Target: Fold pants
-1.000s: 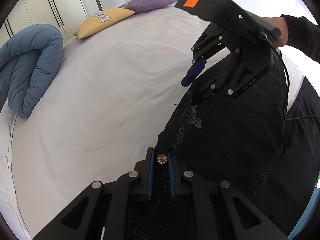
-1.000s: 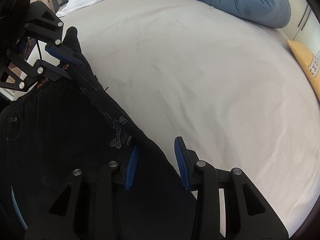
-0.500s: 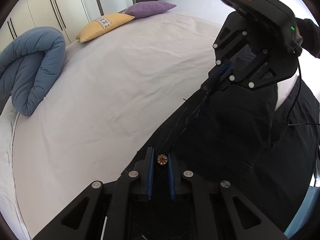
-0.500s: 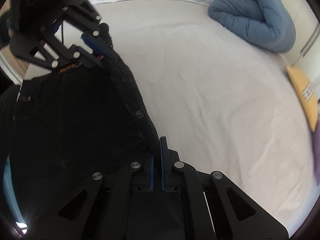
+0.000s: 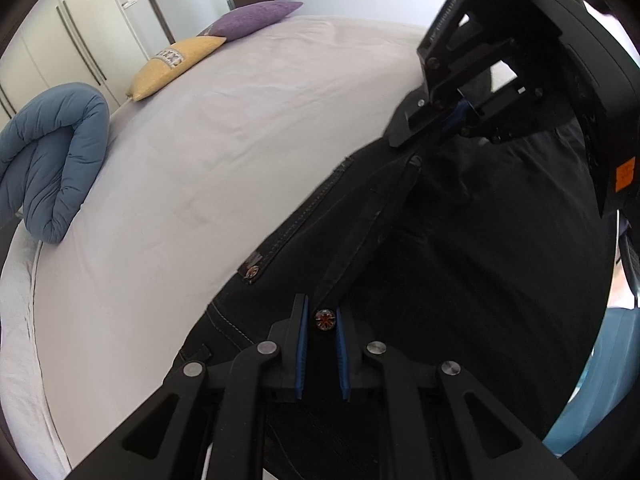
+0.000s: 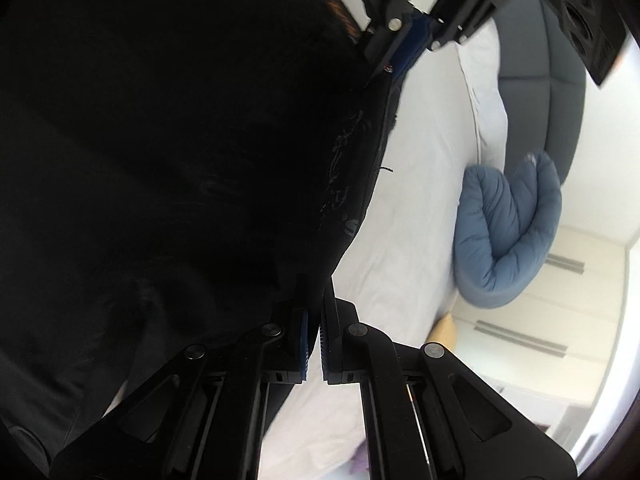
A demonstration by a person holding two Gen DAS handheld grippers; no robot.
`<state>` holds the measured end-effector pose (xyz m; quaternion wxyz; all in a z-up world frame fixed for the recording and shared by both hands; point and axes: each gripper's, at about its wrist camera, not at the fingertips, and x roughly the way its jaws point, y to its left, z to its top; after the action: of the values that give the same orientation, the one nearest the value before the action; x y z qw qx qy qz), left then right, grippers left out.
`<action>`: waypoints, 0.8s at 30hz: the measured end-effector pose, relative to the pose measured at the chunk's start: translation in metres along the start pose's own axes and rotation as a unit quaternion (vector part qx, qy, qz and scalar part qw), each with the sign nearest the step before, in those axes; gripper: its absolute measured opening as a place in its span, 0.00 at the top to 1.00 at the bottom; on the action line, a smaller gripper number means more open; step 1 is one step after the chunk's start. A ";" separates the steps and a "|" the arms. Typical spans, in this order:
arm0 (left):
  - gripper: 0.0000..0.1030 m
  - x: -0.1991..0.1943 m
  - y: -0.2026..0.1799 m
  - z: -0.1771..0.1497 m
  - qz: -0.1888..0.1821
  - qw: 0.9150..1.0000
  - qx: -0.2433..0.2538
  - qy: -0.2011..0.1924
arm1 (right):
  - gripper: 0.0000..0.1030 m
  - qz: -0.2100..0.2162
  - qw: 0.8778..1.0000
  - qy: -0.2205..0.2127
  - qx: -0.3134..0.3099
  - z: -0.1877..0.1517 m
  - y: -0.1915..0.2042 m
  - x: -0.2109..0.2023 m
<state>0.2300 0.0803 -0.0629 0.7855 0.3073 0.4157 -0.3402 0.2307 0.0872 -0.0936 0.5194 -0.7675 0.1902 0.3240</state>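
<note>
The black pants (image 5: 472, 248) hang stretched between my two grippers above the white bed (image 5: 224, 152). My left gripper (image 5: 321, 318) is shut on the waistband at its metal button (image 5: 323, 319). My right gripper (image 6: 314, 312) is shut on the other end of the waistband; it also shows in the left wrist view (image 5: 452, 120) at the upper right. The left gripper shows in the right wrist view (image 6: 400, 52) at the top. The pants (image 6: 180, 152) fill the left of the right wrist view, with pale lettering along the edge.
A rolled blue duvet (image 5: 52, 160) lies at the bed's left side, also seen in the right wrist view (image 6: 512, 232). A yellow pillow (image 5: 176, 66) and a purple pillow (image 5: 256, 20) lie at the far end. White wardrobe doors (image 5: 80, 36) stand behind.
My right gripper has closed on the waistband. Both grippers have lifted the pants up off the bed, and the right wrist view has rolled strongly.
</note>
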 end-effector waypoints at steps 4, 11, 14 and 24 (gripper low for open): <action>0.87 -0.005 -0.028 -0.015 -0.010 0.999 0.028 0.013 | 0.97 -0.007 0.998 0.000 -0.061 0.019 0.037 -0.022; 0.87 -0.015 -0.077 -0.046 -0.015 0.996 0.079 0.036 | 0.97 0.000 0.990 -0.009 -0.140 0.058 0.100 -0.061; 0.87 -0.018 -0.089 -0.063 -0.024 0.995 0.081 0.048 | 0.97 0.011 0.992 -0.015 -0.125 0.083 0.117 -0.080; 0.87 -0.027 -0.125 -0.092 -0.018 0.991 0.114 0.070 | 0.97 0.020 0.996 -0.005 -0.083 0.147 0.154 -0.115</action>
<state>0.0788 0.0853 -0.1073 0.7080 0.4101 0.4339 -0.3773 0.0072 0.1573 -0.1538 0.4480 -0.8027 0.1750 0.3526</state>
